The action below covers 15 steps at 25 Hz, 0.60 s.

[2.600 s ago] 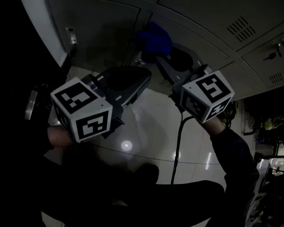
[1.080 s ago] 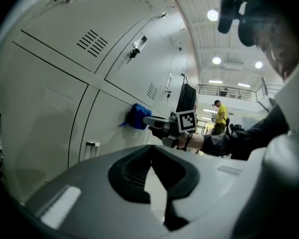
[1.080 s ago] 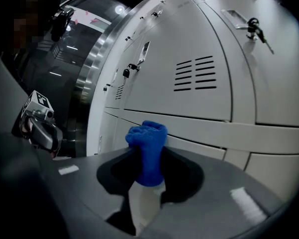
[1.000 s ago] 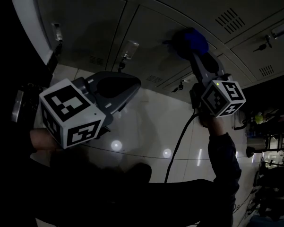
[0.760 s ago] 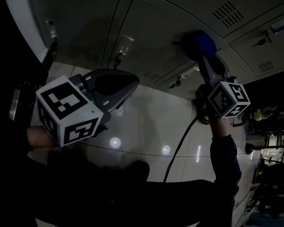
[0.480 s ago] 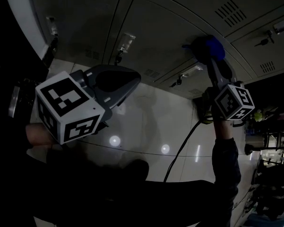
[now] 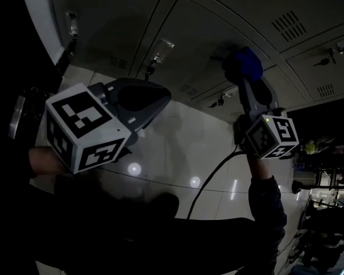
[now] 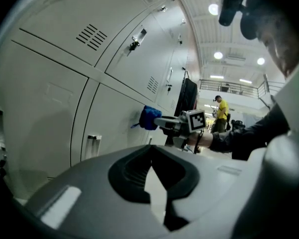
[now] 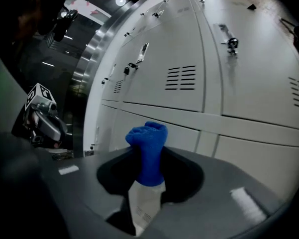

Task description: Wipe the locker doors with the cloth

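Note:
The blue cloth [image 7: 244,63] is bunched in my right gripper [image 7: 242,76], which is shut on it and presses it against a grey locker door [image 7: 200,33]. In the right gripper view the cloth [image 9: 148,143] sticks out past the jaws [image 9: 149,171] toward the lockers [image 9: 189,49]. My left gripper [image 7: 160,99] hangs lower left, away from the doors, shut and holding nothing. Its own view shows the shut jaws [image 8: 151,151], the cloth [image 8: 149,117] on the door [image 8: 45,98] and the right gripper [image 8: 164,122] behind it.
Latches [image 7: 154,59] and vent slots [image 7: 289,22] stick out of or mark the doors. A black cable [image 7: 214,173] trails from the right gripper over the glossy floor [image 7: 177,148]. Far down the row stands a person in yellow [image 8: 220,111].
The right gripper has carried the cloth rightward along the locker door, then back a little to the left and down. The left gripper has stayed about where it was.

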Motion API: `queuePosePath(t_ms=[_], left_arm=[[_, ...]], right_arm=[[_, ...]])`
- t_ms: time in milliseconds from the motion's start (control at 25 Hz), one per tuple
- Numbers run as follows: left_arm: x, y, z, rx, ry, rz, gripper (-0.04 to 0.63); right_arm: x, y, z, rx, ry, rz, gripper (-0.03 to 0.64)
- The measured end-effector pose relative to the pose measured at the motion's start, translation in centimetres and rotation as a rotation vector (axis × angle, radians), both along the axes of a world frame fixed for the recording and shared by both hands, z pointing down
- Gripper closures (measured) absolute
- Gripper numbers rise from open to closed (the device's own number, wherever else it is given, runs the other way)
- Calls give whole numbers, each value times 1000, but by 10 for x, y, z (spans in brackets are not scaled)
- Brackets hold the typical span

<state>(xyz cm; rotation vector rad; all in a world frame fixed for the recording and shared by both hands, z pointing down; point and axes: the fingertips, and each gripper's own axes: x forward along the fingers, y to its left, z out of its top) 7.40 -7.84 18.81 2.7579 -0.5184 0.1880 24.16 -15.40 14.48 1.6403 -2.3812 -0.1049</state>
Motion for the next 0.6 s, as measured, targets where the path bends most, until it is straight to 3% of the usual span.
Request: queuePosePath(t_ms=[240, 600], left_arm=[[-19, 3, -8, 26, 12, -22, 598], [-59, 2, 4, 1, 8, -59, 598]], right_arm=[[-80, -12, 18, -34, 21, -163, 503], [-140, -39, 26, -58, -78, -237, 503]])
